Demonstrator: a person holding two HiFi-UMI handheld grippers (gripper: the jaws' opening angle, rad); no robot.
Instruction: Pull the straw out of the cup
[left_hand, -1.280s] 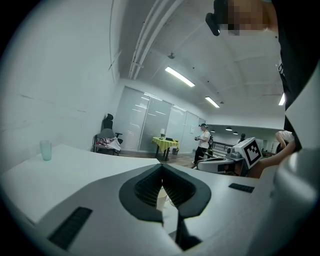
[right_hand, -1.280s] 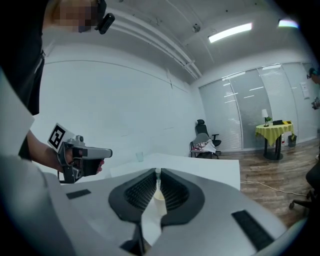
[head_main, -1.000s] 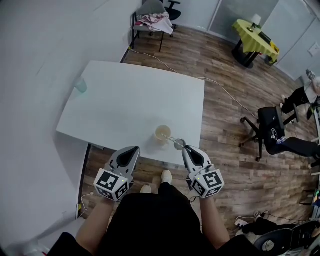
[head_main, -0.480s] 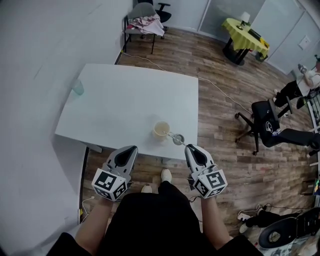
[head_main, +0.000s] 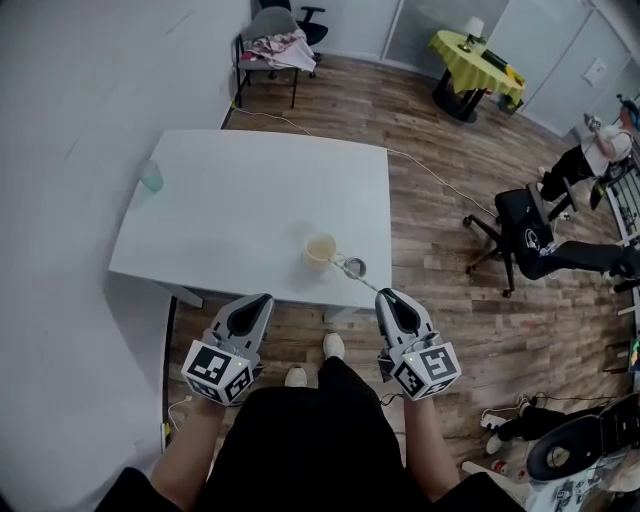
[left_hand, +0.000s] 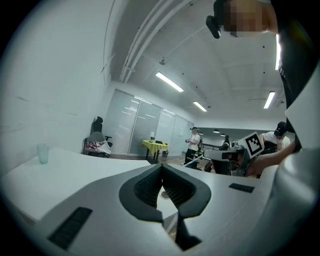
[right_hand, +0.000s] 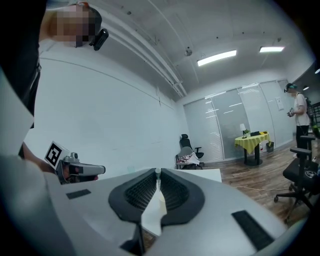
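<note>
A pale cup (head_main: 321, 250) stands near the front edge of the white table (head_main: 240, 200). A thin clear straw (head_main: 368, 281) slants from the cup's rim toward me, and a round grey lid (head_main: 354, 266) sits on it just beside the cup. My right gripper (head_main: 385, 296) is shut on the straw's near end, off the table's front edge. In the right gripper view the straw's tip (right_hand: 158, 171) pokes up between the closed jaws of the right gripper (right_hand: 158, 175). I cannot tell whether the far end is still inside the cup. My left gripper (head_main: 262, 299) hangs shut and holds nothing, below the table edge.
A small teal cup (head_main: 151, 176) stands at the table's far left edge. Beyond the table are a chair with clothes (head_main: 277, 40) and a yellow-covered table (head_main: 470, 55). A black office chair (head_main: 515, 230) and a seated person are at the right, on wooden floor.
My right gripper has drawn back toward me, away from the cup, taking the straw and lid with it. The left gripper has stayed shut in place.
</note>
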